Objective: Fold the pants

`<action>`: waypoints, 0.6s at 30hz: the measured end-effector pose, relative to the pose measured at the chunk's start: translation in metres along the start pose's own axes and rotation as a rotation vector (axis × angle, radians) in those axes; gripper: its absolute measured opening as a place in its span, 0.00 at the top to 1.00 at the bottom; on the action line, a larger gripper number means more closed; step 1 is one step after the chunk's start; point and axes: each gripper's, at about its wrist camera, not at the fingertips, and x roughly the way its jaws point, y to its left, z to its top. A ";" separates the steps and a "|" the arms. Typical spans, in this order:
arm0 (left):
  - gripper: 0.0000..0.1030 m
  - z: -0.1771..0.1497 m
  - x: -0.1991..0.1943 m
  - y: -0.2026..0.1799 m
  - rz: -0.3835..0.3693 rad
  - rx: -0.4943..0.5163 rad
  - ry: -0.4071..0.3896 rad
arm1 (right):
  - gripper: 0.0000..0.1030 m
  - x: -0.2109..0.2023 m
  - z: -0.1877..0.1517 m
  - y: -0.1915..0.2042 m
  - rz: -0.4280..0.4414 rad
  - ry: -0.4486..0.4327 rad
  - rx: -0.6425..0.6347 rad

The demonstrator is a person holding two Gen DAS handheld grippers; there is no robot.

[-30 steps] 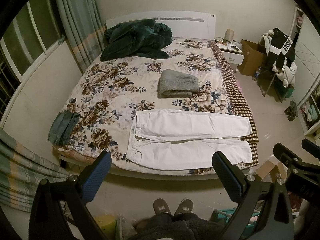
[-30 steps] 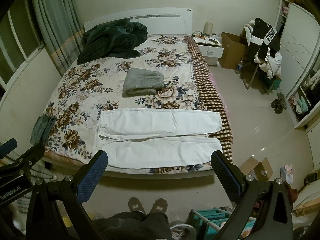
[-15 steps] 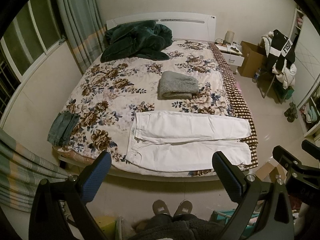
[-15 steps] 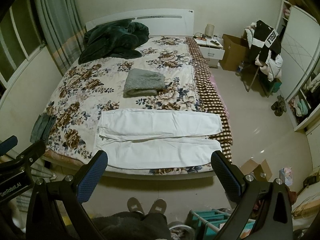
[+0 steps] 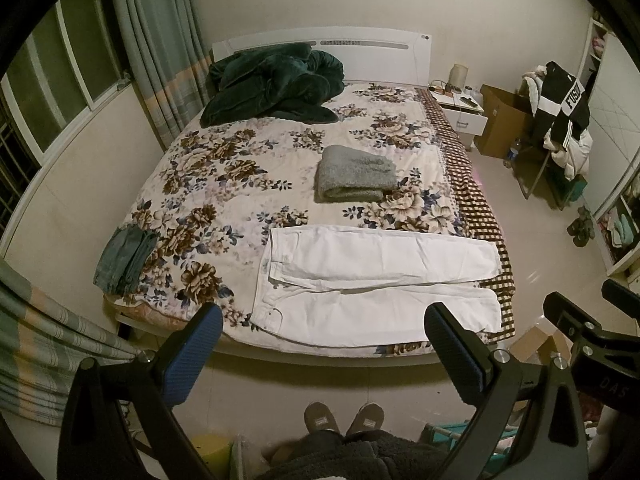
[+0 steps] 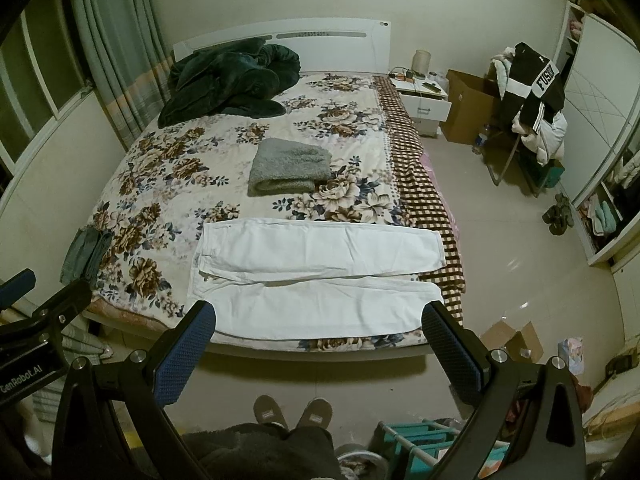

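White pants [image 5: 376, 280] lie flat across the near end of the bed, waist at the left, both legs stretched to the right; they also show in the right wrist view [image 6: 320, 276]. My left gripper [image 5: 324, 328] is open and empty, held above the floor short of the bed's near edge. My right gripper [image 6: 318, 326] is also open and empty, at about the same distance. Neither touches the pants.
The floral bedspread [image 5: 224, 184] carries a folded grey towel [image 5: 356, 174], a dark green blanket [image 5: 276, 84] by the headboard and folded jeans [image 5: 126, 260] at the left edge. My slippered feet [image 5: 344, 418] stand on the floor. A nightstand [image 6: 424, 100], cardboard box [image 6: 472, 106] and clothes-laden chair [image 6: 532, 104] stand right.
Both cameras have drifted slightly, so the bed sits a little differently in view. The pants have not moved and both grippers stay open.
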 end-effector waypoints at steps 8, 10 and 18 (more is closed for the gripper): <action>0.00 -0.004 0.001 0.002 -0.001 0.000 -0.002 | 0.00 0.001 -0.001 0.000 0.001 0.000 0.001; 0.00 -0.003 0.001 0.001 -0.002 -0.001 0.000 | 0.00 -0.002 0.000 0.001 0.003 0.003 0.001; 0.00 -0.005 0.001 0.002 -0.001 -0.001 -0.003 | 0.00 -0.003 0.003 0.004 0.006 0.005 -0.003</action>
